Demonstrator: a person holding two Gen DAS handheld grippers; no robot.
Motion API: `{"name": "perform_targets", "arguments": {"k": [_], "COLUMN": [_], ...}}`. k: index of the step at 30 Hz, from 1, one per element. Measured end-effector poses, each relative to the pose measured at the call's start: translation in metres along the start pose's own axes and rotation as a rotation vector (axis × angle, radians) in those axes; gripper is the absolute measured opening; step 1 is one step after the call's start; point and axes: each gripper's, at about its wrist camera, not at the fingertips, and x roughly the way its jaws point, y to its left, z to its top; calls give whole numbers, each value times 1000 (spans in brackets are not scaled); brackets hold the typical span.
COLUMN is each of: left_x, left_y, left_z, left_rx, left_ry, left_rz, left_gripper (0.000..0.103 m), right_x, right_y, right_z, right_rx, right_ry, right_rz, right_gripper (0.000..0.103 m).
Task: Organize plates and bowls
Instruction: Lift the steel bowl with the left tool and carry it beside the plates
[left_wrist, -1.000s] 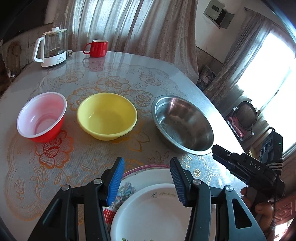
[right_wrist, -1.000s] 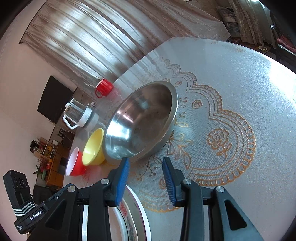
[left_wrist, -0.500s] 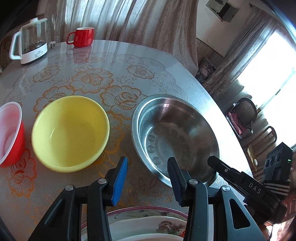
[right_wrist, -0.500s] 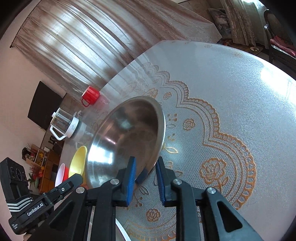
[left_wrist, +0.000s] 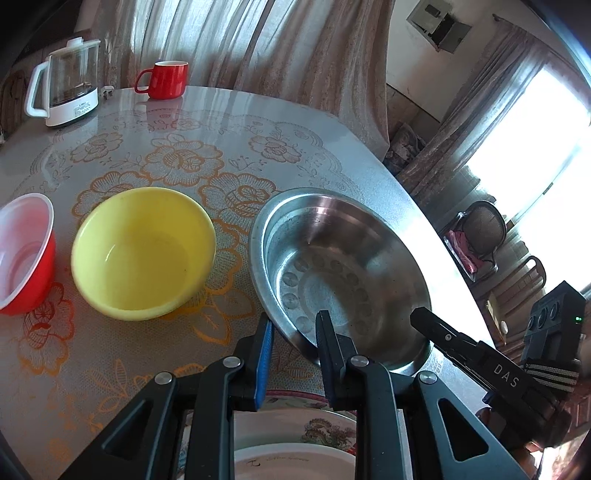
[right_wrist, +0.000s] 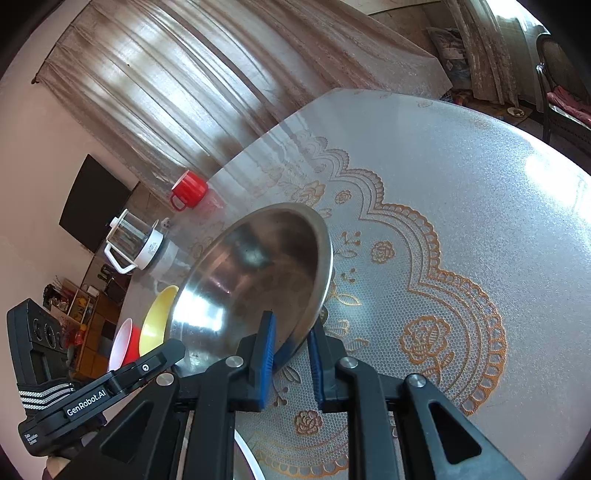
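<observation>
Okay, both grippers on the steel bowl (left_wrist: 343, 273), near rim. Left gripper (left_wrist: 293, 334): jaws closing, bowl rim sits between them, right finger (left_wrist: 327, 343) inside the bowl, blue-padded left finger (left_wrist: 265, 354) outside; can't tell if the pads press the metal yet, a gap shows at the left pad. Right gripper (right_wrist: 291, 345): jaws nearly together, clamped on the bowl's rim, left pad (right_wrist: 267, 350) on the inner wall, right pad (right_wrist: 314, 350) on the outer. In the left wrist view the right gripper comes in at 4 o'clock of the bowl, its tip over the rim. In the right wrist view the left gripper enters from 8 o'clock.

Steel bowl sits on the tabletop (left_wrist: 184, 122), on a lace-pattern cover with orange flowers. At the bowl's 9 o'clock, left wrist view, a yellow bowl (left_wrist: 144, 251), near but apart; further at 9 o'clock a red bowl (left_wrist: 24, 254) with white inside, just beside the yellow one. At 6 o'clock, under the left gripper, stacked plates (left_wrist: 295, 443): a white one on a flower-printed one. Far edge of the tabletop at 11 o'clock: red mug (left_wrist: 166, 79) and a glass kettle (left_wrist: 66, 96) with white base. Curtains (left_wrist: 277, 48) behind the tabletop, bright window (left_wrist: 535, 147) at 2 o'clock.
</observation>
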Motion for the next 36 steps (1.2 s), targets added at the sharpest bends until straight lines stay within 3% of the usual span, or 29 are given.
{"name": "perform_targets", "arguments": {"k": [9,16,27,36], "left_x": [-60,-117,-195,-231], "left_y": [10,43,113,163], "left_z": [-24,-52,-113,-173], "left_rx": [-16,-88,-213,-332], "left_ry": [-96,-173,-261,-267], "left_rz": [5,45,144,219], "left_gripper": [24,24,25,25], "right_x": [-26,-31,-16,9], "right_y": [30,78,167,220], "right_z": [-15,-37,-92,-153], "right_rx": [-68,-155,-308,-409], "right_ry": [-15,7,119,254], "right_rz": [47,116,228,287], "right_gripper": [16,16,16,16]}}
